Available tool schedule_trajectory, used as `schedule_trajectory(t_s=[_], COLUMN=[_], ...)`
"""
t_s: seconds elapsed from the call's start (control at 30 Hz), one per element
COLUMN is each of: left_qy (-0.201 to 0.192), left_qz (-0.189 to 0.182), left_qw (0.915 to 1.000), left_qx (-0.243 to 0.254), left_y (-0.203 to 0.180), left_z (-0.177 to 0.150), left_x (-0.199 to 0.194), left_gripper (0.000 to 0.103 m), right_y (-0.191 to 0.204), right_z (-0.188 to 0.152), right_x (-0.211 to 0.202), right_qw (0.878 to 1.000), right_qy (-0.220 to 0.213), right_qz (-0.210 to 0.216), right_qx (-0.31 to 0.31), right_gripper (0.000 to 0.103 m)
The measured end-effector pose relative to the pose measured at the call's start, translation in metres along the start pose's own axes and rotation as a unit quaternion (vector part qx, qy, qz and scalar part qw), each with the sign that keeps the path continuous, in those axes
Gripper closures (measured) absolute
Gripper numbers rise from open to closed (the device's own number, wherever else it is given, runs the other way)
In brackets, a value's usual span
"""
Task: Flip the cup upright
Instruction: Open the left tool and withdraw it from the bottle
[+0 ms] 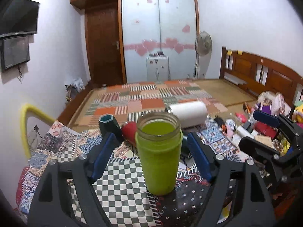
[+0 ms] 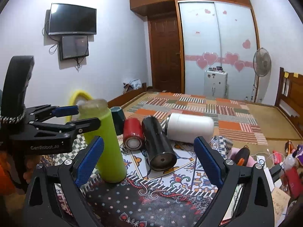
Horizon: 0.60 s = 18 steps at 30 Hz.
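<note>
Green cup (image 1: 158, 155): standing upright, mouth up, on the patterned cloth (image 1: 121, 194), right between the left gripper's spread fingers.
Left gripper (image 1: 151, 157): level, pointing forward, jaws wide apart and released; blue pads (image 1: 103, 156) flank the cup with gaps on both sides, no contact.
Right gripper (image 2: 149, 160): low over the cloth, jaws spread, gripping nothing; the cup sits at its left finger.
Beyond: red cup (image 2: 132, 133), black cup (image 2: 158, 144) and white cup (image 2: 190, 126) lie on their sides, far right of the green one.
</note>
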<state>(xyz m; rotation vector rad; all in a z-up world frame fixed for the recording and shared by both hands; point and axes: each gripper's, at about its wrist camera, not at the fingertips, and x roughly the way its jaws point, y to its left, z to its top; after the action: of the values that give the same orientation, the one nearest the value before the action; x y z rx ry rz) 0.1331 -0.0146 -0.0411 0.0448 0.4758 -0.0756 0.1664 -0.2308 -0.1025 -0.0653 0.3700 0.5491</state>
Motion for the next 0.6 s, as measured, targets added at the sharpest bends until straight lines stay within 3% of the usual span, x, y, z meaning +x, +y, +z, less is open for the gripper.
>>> schedule_trajectory(t_s=[0.17, 0.33, 0.6], left_qy=[-0.055, -0.101, -0.154], left_qz=[0.018, 0.029, 0.033], left_qw=[0.9982, 0.9943, 0.9872], left_qx=[-0.013, -0.018, -0.02], left_y=[0.009, 0.016, 0.014], left_z=[0.003, 0.002, -0.01], left_x=[-0.045, -0.089, -0.141], left_gripper=[0.021, 0.018, 0.004], right_y=[0.009, 0.025, 0.058], right_z=[0.013, 0.024, 0.029], right_x=[-0.03, -0.063, -0.106], right_qw=[0.999, 0.997, 0.992], right_qy=[-0.035, -0.079, -0.122], right_qz=[-0.013, -0.02, -0.03], right_qx=[0.008, 0.016, 0.012], right_gripper=[0.008, 0.0, 0.0])
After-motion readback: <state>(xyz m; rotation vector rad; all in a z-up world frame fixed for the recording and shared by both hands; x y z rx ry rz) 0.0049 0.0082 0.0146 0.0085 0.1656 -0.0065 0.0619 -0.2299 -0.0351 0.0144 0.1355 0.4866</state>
